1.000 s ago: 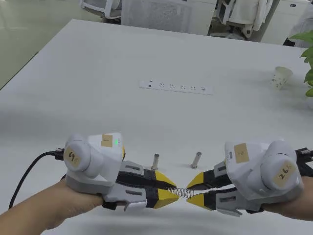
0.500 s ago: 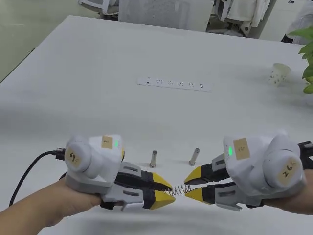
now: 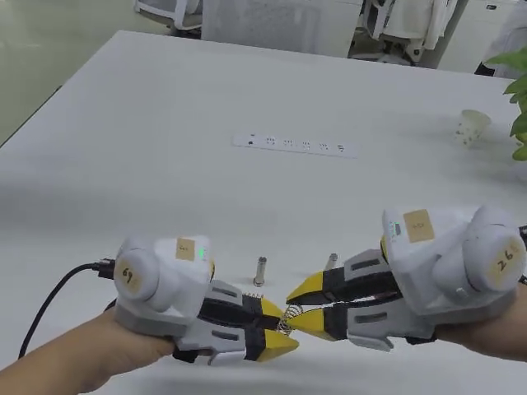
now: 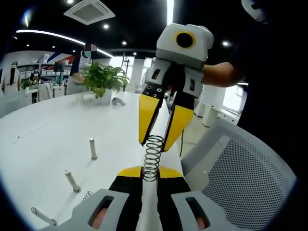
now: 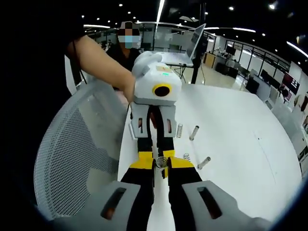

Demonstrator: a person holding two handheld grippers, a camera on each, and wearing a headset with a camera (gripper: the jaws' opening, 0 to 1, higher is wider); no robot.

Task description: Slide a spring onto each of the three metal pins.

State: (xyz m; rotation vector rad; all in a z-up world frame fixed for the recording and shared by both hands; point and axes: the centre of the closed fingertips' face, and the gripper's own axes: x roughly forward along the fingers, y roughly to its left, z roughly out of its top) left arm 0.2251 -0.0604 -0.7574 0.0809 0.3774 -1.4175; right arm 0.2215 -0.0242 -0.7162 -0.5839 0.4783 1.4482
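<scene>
A small coil spring (image 3: 288,317) is held level between both grippers above the table's front edge. My left gripper (image 3: 284,331) is shut on one end of the spring (image 4: 153,159). My right gripper (image 3: 295,307) faces it tip to tip, jaws pressed on either side of the other end (image 5: 162,161). Behind the tips, two metal pins (image 3: 260,270) (image 3: 332,262) stand upright on the white table. In the left gripper view I see three pins (image 4: 92,148) (image 4: 72,180) (image 4: 42,216), the nearest one leaning. Loose springs (image 5: 179,130) (image 5: 186,157) lie beside the pins.
A white power strip (image 3: 296,146) lies mid-table. A paper cup (image 3: 471,125) and a green plant (image 3: 517,90) are at the far right. A black cable (image 3: 49,300) trails from the left gripper. A mesh chair (image 5: 77,149) is below the table edge.
My right gripper has moved left toward the left gripper, so the tips now overlap and less of the spring shows between them. The head camera shifted a little.
</scene>
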